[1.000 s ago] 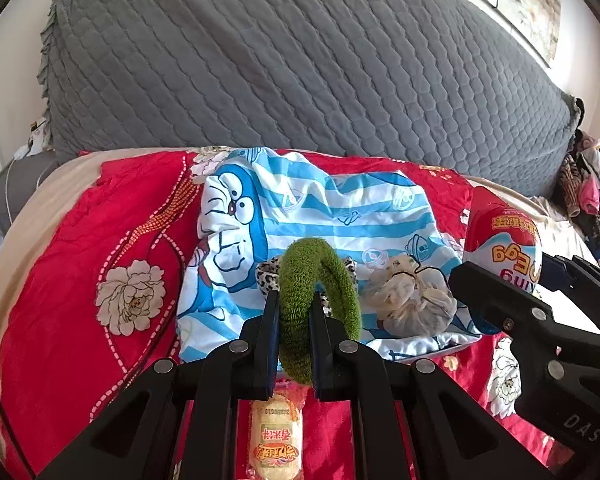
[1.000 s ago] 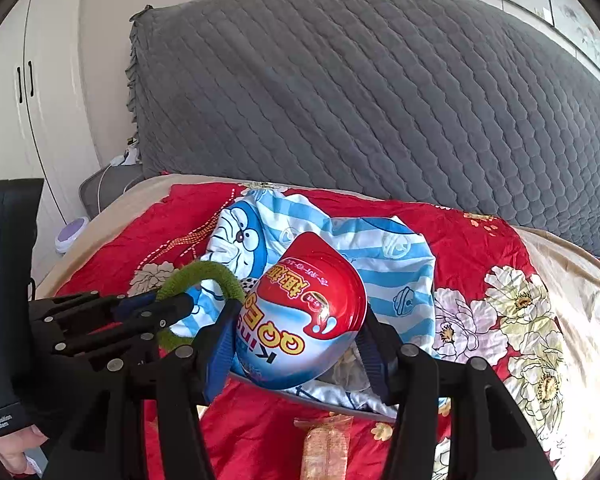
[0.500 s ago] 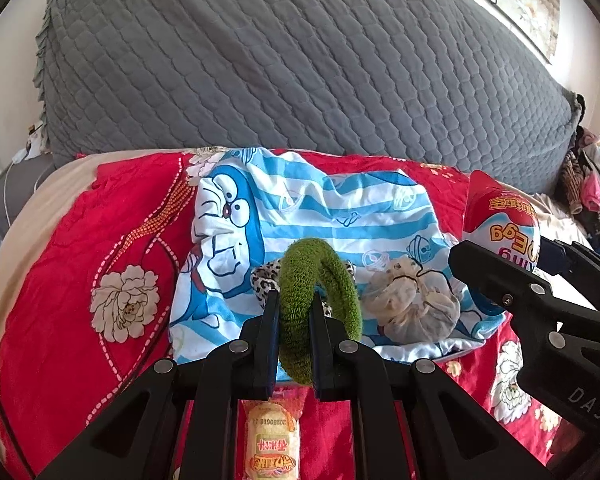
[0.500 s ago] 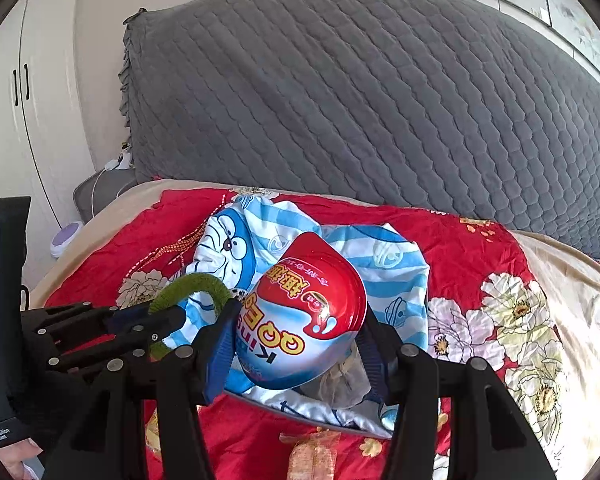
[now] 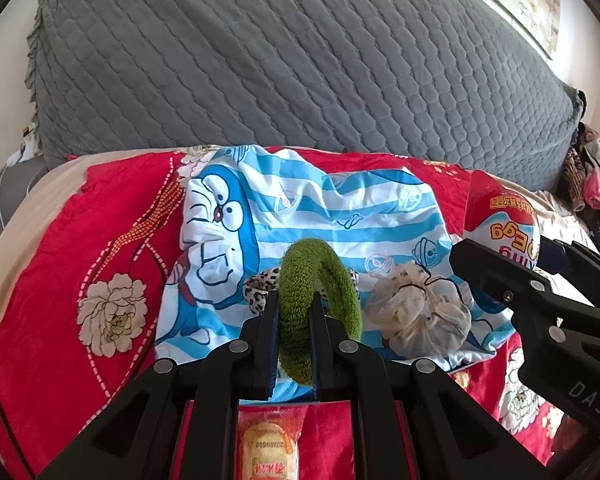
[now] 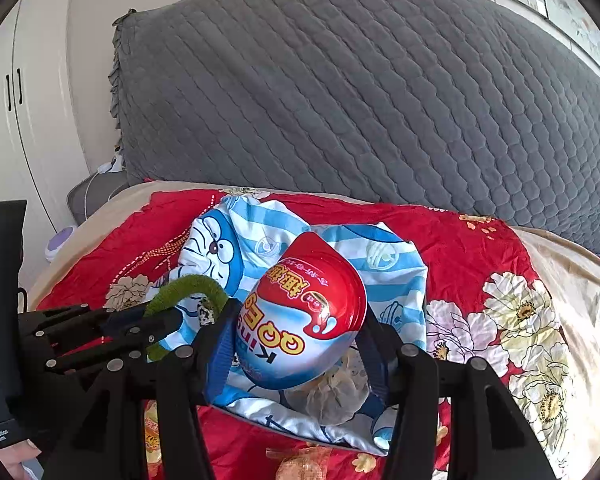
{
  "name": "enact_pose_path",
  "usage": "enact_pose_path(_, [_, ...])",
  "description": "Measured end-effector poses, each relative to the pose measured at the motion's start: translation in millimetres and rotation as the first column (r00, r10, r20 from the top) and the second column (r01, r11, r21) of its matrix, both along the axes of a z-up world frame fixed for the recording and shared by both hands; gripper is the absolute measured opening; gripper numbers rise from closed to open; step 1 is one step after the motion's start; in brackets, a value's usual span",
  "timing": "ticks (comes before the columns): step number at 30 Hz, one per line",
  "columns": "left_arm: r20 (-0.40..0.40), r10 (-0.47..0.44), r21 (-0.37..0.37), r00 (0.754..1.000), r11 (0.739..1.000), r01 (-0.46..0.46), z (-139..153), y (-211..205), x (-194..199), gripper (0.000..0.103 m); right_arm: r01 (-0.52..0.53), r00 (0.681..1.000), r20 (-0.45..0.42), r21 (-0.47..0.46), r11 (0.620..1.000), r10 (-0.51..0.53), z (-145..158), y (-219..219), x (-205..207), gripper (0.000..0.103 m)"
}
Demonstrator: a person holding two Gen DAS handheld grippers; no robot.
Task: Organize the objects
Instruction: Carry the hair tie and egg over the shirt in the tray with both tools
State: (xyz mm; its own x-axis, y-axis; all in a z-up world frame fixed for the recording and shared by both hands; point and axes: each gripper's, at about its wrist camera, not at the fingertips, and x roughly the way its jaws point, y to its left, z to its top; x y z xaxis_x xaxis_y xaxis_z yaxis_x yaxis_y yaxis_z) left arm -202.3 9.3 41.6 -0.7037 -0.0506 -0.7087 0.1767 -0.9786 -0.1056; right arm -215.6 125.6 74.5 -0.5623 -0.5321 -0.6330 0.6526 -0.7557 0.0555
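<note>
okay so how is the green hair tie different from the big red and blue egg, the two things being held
The green hair tie is a soft, fuzzy open ring; the toy egg is smooth, glossy and solid, with printed lettering. The hair tie is thin, so the left gripper has its fingers nearly together on it; the bulky egg keeps the right gripper spread wide. Both are held above the striped cartoon cloth.
</note>
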Motion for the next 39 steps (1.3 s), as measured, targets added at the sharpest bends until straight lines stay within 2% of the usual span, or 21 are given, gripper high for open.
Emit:
enact_pose_path(22, [-0.022, -0.019, 0.014, 1.0, 1.0, 0.019, -1.8, 3.7, -15.9, 0.013, 0.018, 0.999, 0.026, 0.046, 0.999, -0.019, -11.3, 0.8, -11.7, 0.055])
enact_pose_path(32, [-0.044, -0.029, 0.001, 0.999, 1.0, 0.029, 12.9, 0.2, -20.1, 0.013, 0.019, 0.999, 0.047, 0.045, 0.999, -0.021, -8.4, -0.4, -18.4, 0.055])
enact_pose_path(39, [-0.053, -0.04, -0.019, 0.998, 0.999, 0.04, 21.4, -1.5, -28.6, 0.013, -0.001, 0.995, 0.102, 0.021, 1.0, -0.002, -9.9, -4.8, -27.4, 0.055])
